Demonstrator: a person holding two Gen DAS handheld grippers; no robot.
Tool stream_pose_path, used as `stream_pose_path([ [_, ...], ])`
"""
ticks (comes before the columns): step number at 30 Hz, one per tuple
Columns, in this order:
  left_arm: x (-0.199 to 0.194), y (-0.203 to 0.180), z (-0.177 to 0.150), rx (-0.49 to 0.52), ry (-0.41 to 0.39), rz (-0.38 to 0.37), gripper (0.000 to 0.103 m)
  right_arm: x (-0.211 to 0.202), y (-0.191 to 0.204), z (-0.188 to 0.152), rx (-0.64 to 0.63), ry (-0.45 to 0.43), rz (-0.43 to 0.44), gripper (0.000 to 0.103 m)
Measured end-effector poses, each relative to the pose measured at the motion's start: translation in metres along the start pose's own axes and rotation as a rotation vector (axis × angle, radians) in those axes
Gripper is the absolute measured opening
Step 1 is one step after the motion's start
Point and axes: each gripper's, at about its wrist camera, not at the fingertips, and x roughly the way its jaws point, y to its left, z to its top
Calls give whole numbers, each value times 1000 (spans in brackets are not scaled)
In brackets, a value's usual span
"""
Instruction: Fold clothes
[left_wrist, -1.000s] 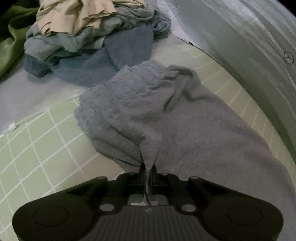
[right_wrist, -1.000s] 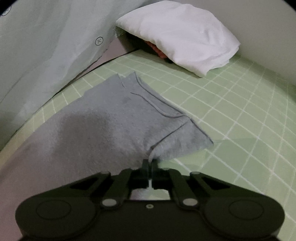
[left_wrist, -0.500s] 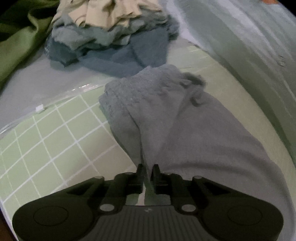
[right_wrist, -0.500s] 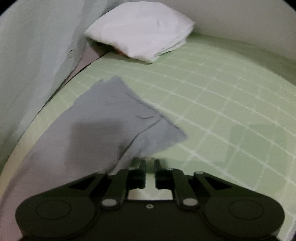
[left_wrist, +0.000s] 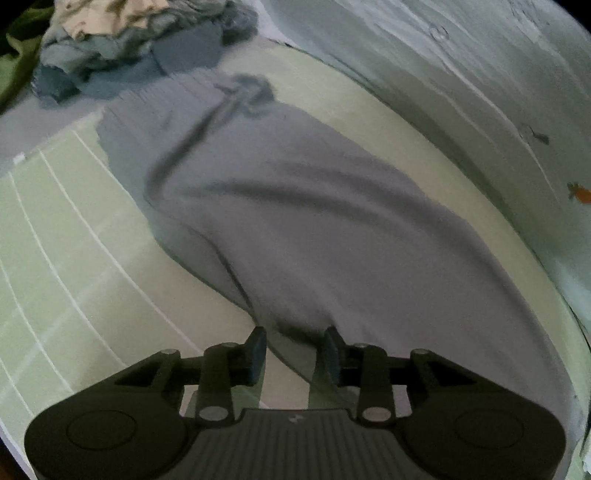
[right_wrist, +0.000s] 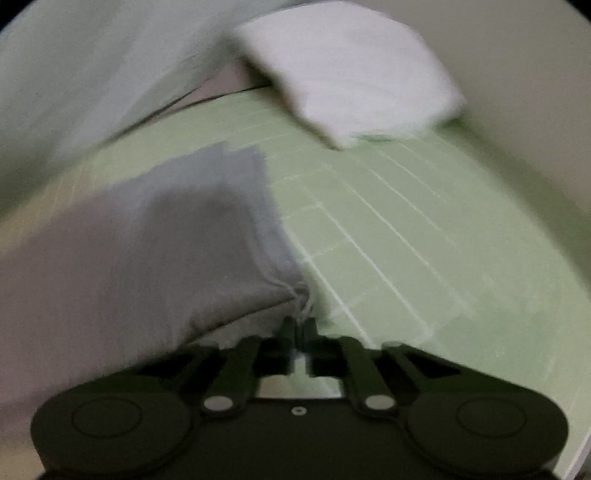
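Grey sweatpants (left_wrist: 303, 221) lie lengthwise on the green checked bed sheet (left_wrist: 74, 258), waistband towards the clothes pile. My left gripper (left_wrist: 293, 347) is open, its fingers apart at the near edge of the grey fabric and holding nothing. In the right wrist view the leg end of the same grey sweatpants (right_wrist: 166, 240) lies folded on the sheet. My right gripper (right_wrist: 299, 326) is shut on the near corner of the leg hem. The view is motion-blurred.
A pile of unfolded blue, grey and beige clothes (left_wrist: 129, 48) sits beyond the waistband. A pale curtain (left_wrist: 480, 92) runs along the bed's far side. A white pillow (right_wrist: 351, 74) lies at the head of the bed by the wall.
My left gripper has opened and let go of the grey fabric, which now lies flat. My right gripper opened briefly and is shut on the hem corner again, shifted right.
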Motion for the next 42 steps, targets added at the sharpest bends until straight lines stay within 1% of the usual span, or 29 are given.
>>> stream_pose_path([
  [2,4,-7,-6,-6,22,-20,37,2,-9,3,-19,-3,-12,4],
  [5,7,-13,-12,-12,29,-25,37,4,-28,10,86,15,-3,6],
  [6,5,-13,-12,-20,27,-29,37,5,-30,12,98,22,-15,8],
  [7,4,-12,-13,-28,24,-35,37,4,-30,13,110,22,-26,13],
  [9,-1,-9,-12,-42,13,-61,38,-2,-29,15,132,-19,-42,43],
  [10,-3,-8,-13,-49,5,-66,41,-6,-28,16,143,-40,-49,49],
  [11,-4,-7,-11,-61,-3,-66,42,-9,-27,16,153,-61,-57,59],
  [12,-3,-5,-10,-72,-8,-66,44,-13,-26,17,164,-82,-65,72],
  [13,0,-5,-8,-85,-3,-64,44,-16,-25,18,175,-103,-66,79],
  [14,3,-5,-6,-97,1,-63,44,-19,-23,17,184,-125,-46,94],
  [15,5,-5,-5,-104,5,-61,44,-21,-21,17,188,-142,-26,103],
  [18,11,-10,-2,-94,22,-58,44,-19,-6,17,148,-152,13,103],
  [21,16,-14,0,-72,36,-51,44,-15,5,16,178,-143,18,103],
  [25,18,-15,-2,-59,44,-58,43,-11,17,12,171,-100,32,103],
  [26,17,-15,-3,-58,44,-60,42,-9,19,11,169,-91,30,102],
  [28,17,-15,-3,-60,47,-61,42,-8,22,8,162,-85,26,92],
  [29,16,-14,-3,-62,46,-63,41,-8,23,8,161,-87,28,82],
  [30,16,-14,-3,-63,44,-64,35,-7,23,8,160,-86,31,71],
  [31,16,-13,-3,-65,42,-64,30,-5,22,9,160,-79,38,66],
  [33,17,-11,-3,-71,45,-65,25,2,21,11,166,-59,42,50],
  [34,17,-10,-3,-74,47,-67,22,5,20,12,170,-49,42,46],
  [36,16,-9,-2,-75,47,-70,21,7,19,12,183,-46,48,29],
  [37,16,-9,-2,-75,47,-70,19,7,19,13,183,-46,47,24],
  [38,16,-9,-2,-77,46,-69,18,7,19,13,176,-46,44,12],
  [39,16,-8,-1,-78,47,-67,17,8,20,14,162,-45,43,4],
  [41,17,-9,0,-81,50,-64,15,6,20,16,144,-53,43,2],
  [42,16,-9,0,-81,48,-65,11,5,20,17,137,-61,44,1],
])
